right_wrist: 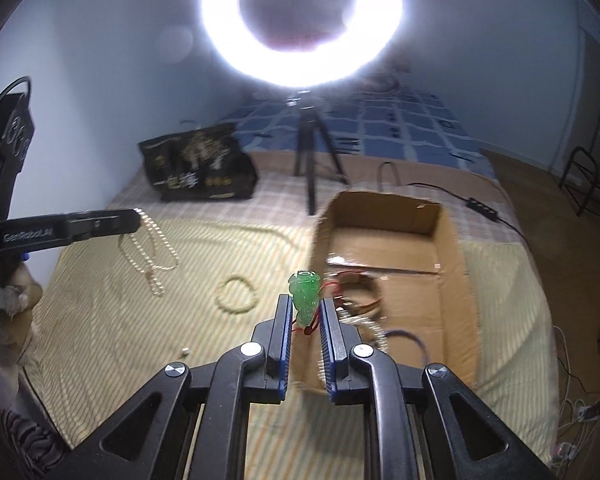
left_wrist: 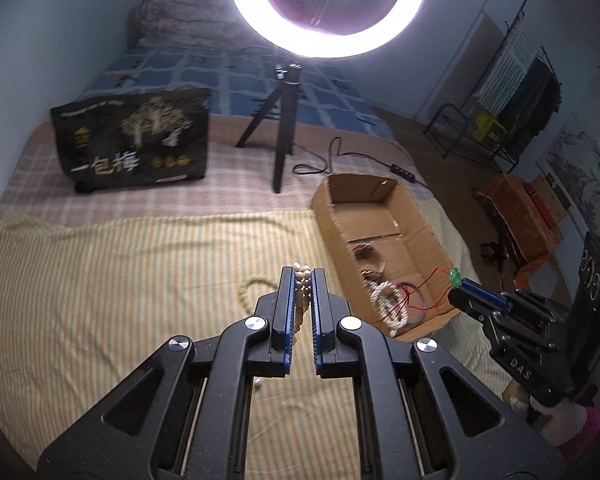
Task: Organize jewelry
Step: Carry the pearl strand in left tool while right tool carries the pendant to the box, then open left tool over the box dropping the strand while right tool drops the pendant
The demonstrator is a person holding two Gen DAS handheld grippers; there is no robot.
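Note:
My left gripper [left_wrist: 302,274] is shut on a cream bead necklace [left_wrist: 302,292] and holds it above the striped cloth; from the right wrist view it [right_wrist: 138,216] hangs in long loops [right_wrist: 156,256]. My right gripper [right_wrist: 306,304] is shut on a green jade pendant [right_wrist: 305,296] with a red cord, beside the near left corner of the cardboard box [right_wrist: 452,264]. In the left wrist view the pendant [left_wrist: 454,276] is held over the box [left_wrist: 332,220], its red cord trailing inside. A small bead bracelet [right_wrist: 236,295] lies on the cloth.
The box holds several pieces of jewelry [left_wrist: 388,300]. A ring light on a tripod [left_wrist: 282,120] and a black bag [left_wrist: 136,140] stand at the back of the bed. A cable with a switch [right_wrist: 480,204] runs behind the box. A tiny white piece [right_wrist: 185,350] lies on the cloth.

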